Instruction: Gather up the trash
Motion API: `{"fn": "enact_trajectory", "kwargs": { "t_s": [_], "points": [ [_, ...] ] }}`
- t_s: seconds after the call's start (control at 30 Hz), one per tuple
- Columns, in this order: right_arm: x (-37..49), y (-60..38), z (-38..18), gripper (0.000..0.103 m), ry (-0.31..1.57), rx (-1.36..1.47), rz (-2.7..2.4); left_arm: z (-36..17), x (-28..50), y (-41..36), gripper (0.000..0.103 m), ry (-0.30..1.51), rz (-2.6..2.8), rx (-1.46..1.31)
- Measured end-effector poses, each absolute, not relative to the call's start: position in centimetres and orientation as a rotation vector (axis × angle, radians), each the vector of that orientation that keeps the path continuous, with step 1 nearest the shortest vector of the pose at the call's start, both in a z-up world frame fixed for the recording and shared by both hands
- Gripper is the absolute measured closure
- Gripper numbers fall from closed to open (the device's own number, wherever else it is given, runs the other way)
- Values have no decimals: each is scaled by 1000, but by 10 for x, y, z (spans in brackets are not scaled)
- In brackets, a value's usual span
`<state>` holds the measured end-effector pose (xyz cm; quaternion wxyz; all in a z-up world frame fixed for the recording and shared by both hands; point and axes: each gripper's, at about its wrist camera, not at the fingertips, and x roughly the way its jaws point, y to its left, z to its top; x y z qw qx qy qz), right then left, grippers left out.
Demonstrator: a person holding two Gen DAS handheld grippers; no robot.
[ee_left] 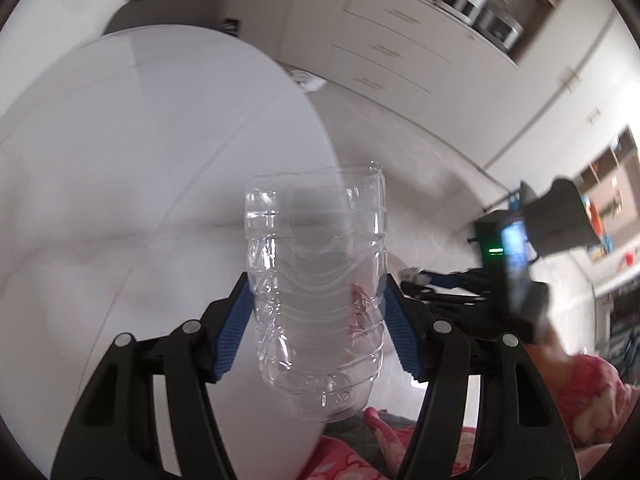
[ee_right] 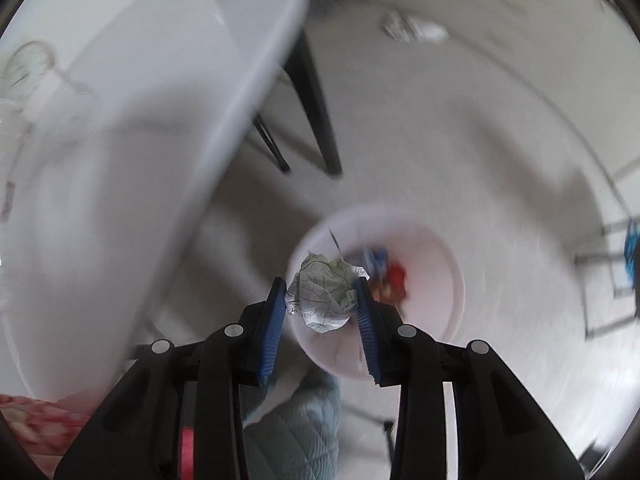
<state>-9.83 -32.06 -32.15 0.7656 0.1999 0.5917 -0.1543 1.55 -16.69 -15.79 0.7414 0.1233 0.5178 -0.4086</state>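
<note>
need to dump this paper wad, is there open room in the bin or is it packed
The crumpled paper, held in the right gripper, hangs over the white bin. The bin's near side looks bare; its far side holds red and blue scraps. The floor around it is bare.

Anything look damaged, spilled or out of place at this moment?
The clear bottle in the left gripper is dented and capless. More litter lies on the floor beyond the table. The right gripper holds crumpled paper above the bin.
</note>
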Motion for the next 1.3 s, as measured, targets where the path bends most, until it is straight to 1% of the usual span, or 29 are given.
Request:
{"fn": "enact_trajectory", "kwargs": {
  "t_s": [0.1,0.17,0.2,0.23,0.3,0.33,0.57,0.7,0.83,0.9,0.93,1.03,1.1,1.13,1.3],
  "points": [
    [-115,-335,-358,64,1343,512,-365,-161,5,-190,42,1142,-934,325],
    [-117,-336,-374,55,1371,555,-376,-164,-5,-208,42,1152,-957,365],
    [-129,-342,-380,40,1379,580,-392,-167,-8,-216,42,1157,-969,382],
    [-135,-345,-383,27,1382,599,-415,-169,-12,-224,42,1163,-981,399],
    [-152,-358,-380,19,1362,642,-453,-174,-19,-240,42,1172,-1005,430],
    [-160,-363,-376,16,1344,662,-470,-177,-24,-249,42,1179,-1019,447],
    [-215,-399,-338,11,1233,680,-630,-211,-43,-297,42,1240,-1102,536],
    [-241,-414,-314,10,1181,684,-692,-245,-54,-327,42,1319,-1124,593],
    [-254,-422,-309,9,1155,708,-718,-282,-66,-344,41,1401,-1116,647],
    [-257,-424,-310,9,1157,714,-715,-302,-70,-351,33,1470,-1109,673],
    [-258,-425,-311,9,1160,716,-712,-310,-72,-353,25,1492,-1099,678],
    [-260,-426,-314,9,1167,722,-700,-328,-76,-354,24,1523,-1059,710],
    [-260,-426,-315,9,1173,723,-696,-332,-78,-349,21,1538,-1042,710],
    [-261,-427,-315,9,1176,724,-693,-331,-79,-349,16,1538,-1038,703],
    [-253,-425,-311,9,1172,716,-675,-308,-81,-345,16,1472,-1036,662]
  ]
}}
